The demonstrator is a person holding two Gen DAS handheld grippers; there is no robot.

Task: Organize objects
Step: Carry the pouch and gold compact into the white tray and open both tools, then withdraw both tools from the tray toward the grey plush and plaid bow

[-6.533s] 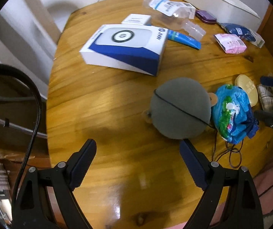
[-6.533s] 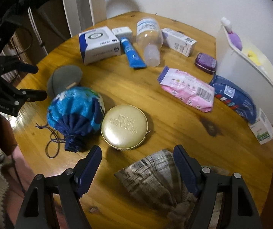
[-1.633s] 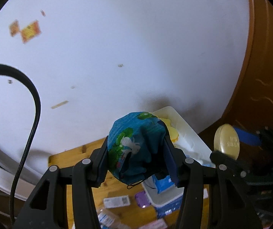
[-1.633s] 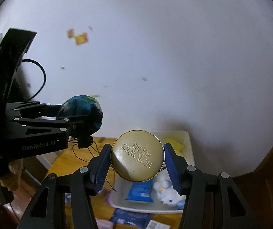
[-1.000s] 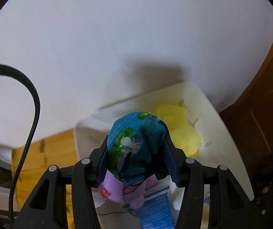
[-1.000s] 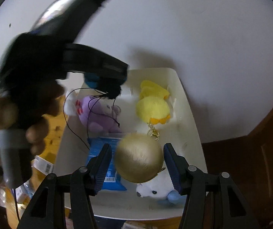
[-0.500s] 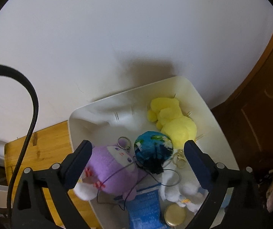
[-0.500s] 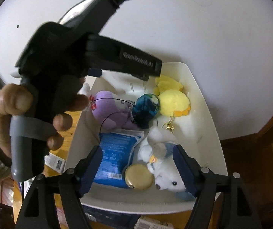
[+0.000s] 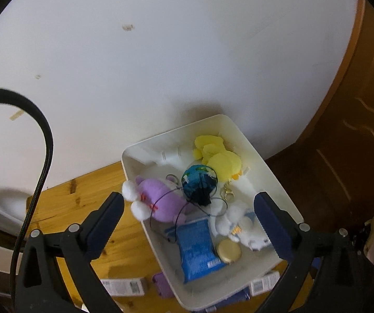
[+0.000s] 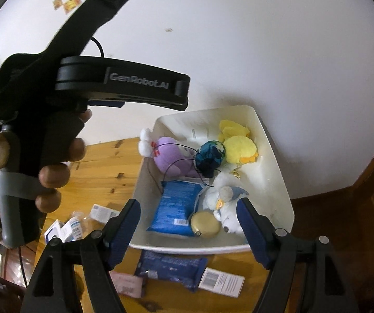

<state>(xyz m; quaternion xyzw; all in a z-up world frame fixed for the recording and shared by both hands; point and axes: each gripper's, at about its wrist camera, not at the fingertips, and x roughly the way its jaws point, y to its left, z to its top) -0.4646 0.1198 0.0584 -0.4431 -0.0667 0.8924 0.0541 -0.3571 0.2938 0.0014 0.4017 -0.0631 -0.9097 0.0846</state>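
the white tub (image 9: 278, 180) sits at the back of the bench (image 9: 87, 195), against the wall, so loose things can go in it. the blue pouch (image 9: 199, 182) lies inside, between the purple toy (image 9: 158, 198) and the yellow toy (image 9: 221, 161). the gold tin (image 10: 204, 224) lies by the blue pack (image 10: 177, 206). the left tool (image 9: 189, 210) has just spread wide and holds nothing. the right tool (image 10: 188, 217) has spread too and holds nothing. more packs wait on the bench.

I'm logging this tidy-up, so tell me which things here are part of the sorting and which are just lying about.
Part of the job:
- white bin
- blue drawstring pouch, inside the bin
- gold round tin, inside the bin
- blue packet and small boxes on the table, unsorted

Lying about:
- black cable
- wooden door
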